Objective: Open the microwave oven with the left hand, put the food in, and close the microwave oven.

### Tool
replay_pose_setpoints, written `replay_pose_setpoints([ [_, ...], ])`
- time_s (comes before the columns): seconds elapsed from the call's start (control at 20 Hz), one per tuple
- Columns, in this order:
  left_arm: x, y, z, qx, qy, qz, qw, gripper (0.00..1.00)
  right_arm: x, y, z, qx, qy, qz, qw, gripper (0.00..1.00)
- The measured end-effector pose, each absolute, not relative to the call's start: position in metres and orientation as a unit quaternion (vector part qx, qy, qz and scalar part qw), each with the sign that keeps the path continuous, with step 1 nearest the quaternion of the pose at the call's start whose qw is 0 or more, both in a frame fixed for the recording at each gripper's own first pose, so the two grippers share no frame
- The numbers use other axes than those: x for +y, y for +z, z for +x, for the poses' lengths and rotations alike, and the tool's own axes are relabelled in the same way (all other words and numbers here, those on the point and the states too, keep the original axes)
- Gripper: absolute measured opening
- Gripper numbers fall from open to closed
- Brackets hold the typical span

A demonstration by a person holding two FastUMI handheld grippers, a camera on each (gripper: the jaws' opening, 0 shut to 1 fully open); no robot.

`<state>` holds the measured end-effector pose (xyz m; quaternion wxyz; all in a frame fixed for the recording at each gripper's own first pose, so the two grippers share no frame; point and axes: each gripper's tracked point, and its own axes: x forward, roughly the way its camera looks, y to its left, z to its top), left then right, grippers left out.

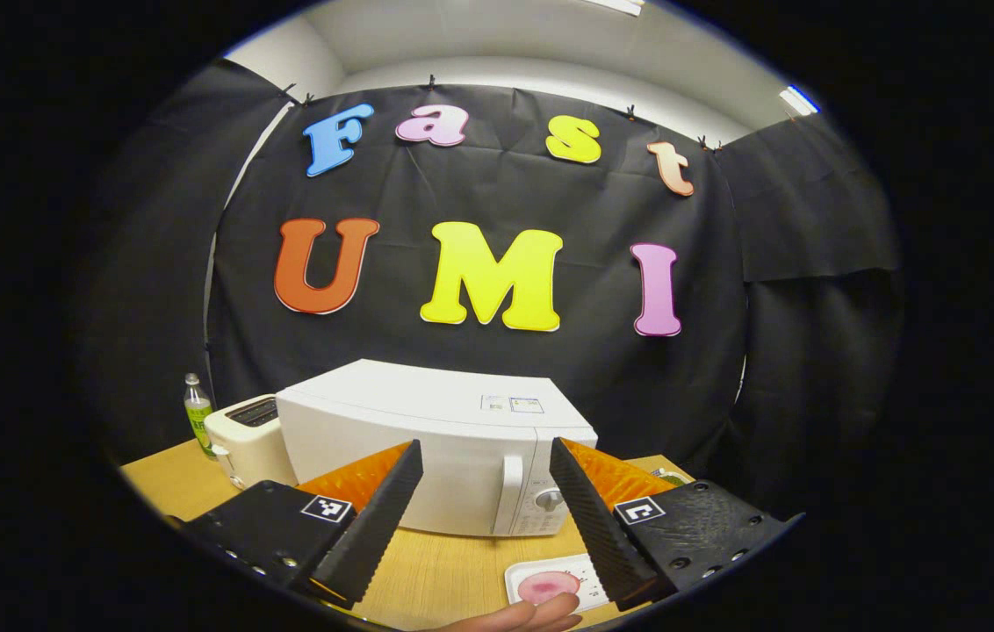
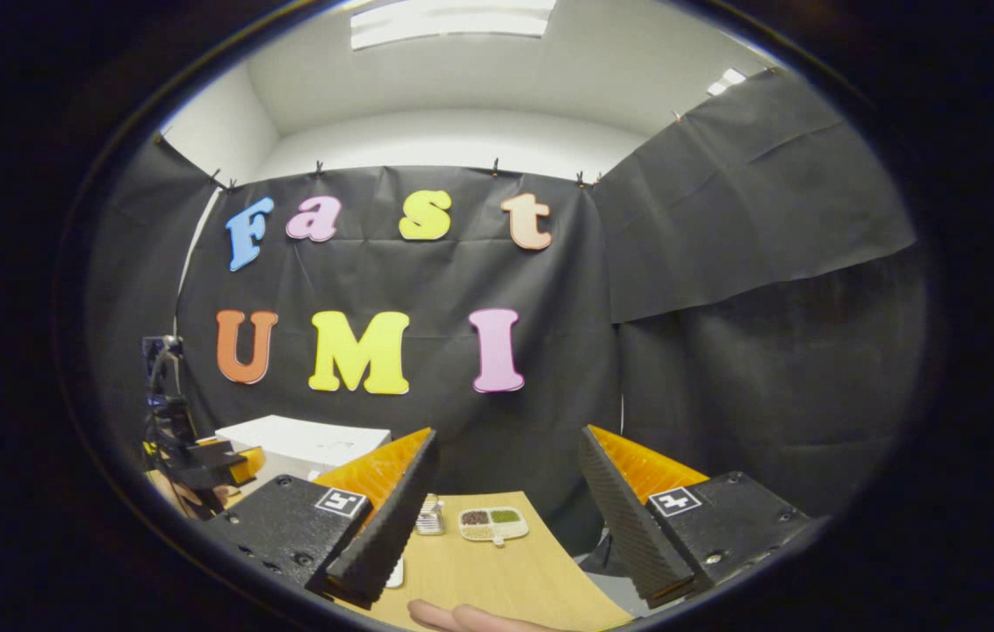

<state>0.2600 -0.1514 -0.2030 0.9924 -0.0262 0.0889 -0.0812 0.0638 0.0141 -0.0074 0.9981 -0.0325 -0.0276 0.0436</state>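
Microwave (image 1: 435, 439), shut on the worktop (image 1: 453, 570) ahead of the wide-open, empty left claw (image 1: 484, 518), looks rigid and heavy; grip its upright door handle (image 1: 510, 491), a stiff bar likely slippery, while the right claw (image 2: 506, 518) gapes empty.

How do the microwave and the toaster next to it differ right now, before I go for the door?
The microwave is much the larger, a wide box with a flat top; the toaster beside it is small and rounded. The microwave has a vertical handle and dials on its front, its door closed; the toaster has dark slots on top. Both are white and stand on the wooden table.
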Motion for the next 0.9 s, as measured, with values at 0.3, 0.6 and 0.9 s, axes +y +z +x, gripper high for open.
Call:
replay_pose_setpoints([
  [0.3,-0.181,-0.279,0.305,0.112,-0.102,-0.029,0.988,0.93,0.005,-0.014,0.073,-0.03,0.041,-0.043,0.998,0.94],
  [0.6,-0.189,-0.327,0.328,0.127,-0.092,-0.01,0.988,0.92,-0.011,-0.026,0.084,-0.025,0.033,-0.023,0.999,0.94],
  [0.9,-0.203,-0.355,0.336,0.159,-0.116,-0.019,0.98,0.66,-0.017,-0.042,0.091,-0.01,0.032,-0.014,0.999,0.94],
])
